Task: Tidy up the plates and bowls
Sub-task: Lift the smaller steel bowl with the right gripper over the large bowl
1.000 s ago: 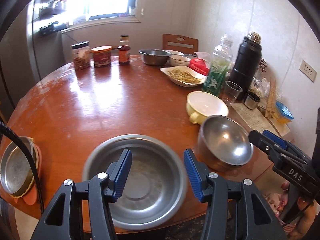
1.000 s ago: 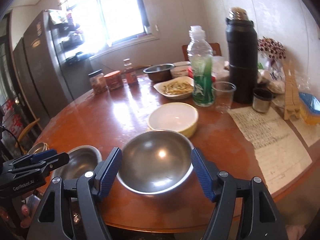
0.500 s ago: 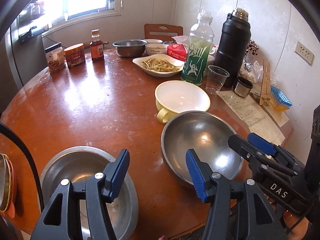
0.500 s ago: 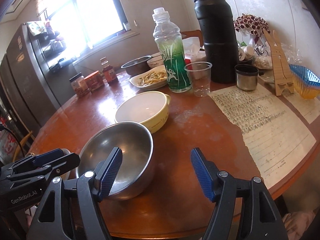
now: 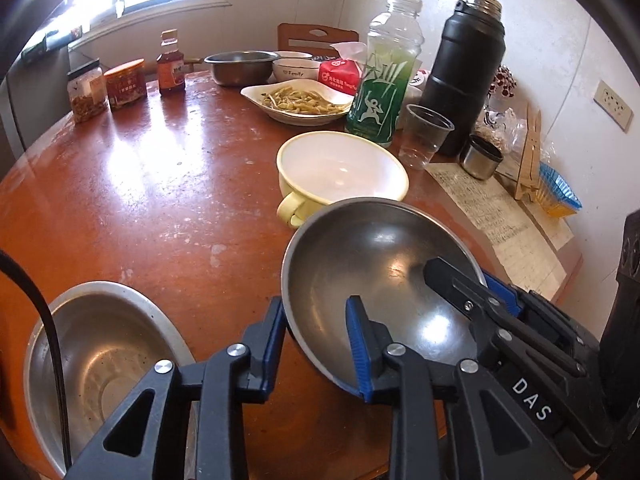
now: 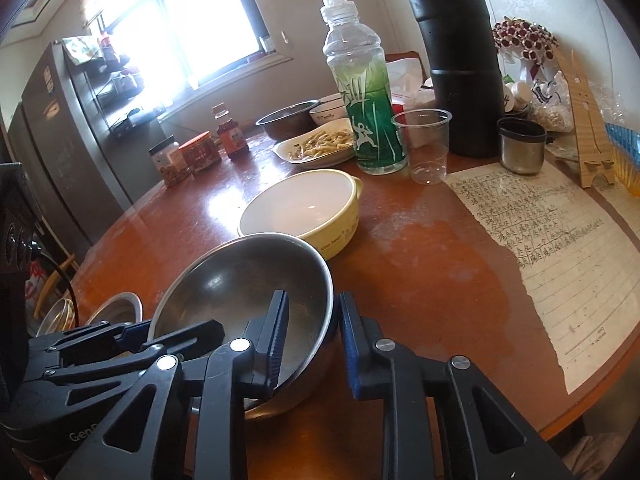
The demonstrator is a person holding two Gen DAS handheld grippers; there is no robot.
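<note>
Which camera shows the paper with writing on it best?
The right wrist view: the paper lies wide and close on the table, with its lines of writing showing. In the left wrist view the paper is small, off at the side, and partly hidden.

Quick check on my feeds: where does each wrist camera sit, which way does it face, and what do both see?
Left wrist: on the left claw, looking down over the table; its fingers straddle the steel bowl rim, jaws closing; the right claw enters from the right.
Right wrist: on the right claw, facing the window; shut on the same bowl's rim; the left claw shows lower left.
Shared: the steel bowl, yellow bowl, green bottle, black flask.
</note>
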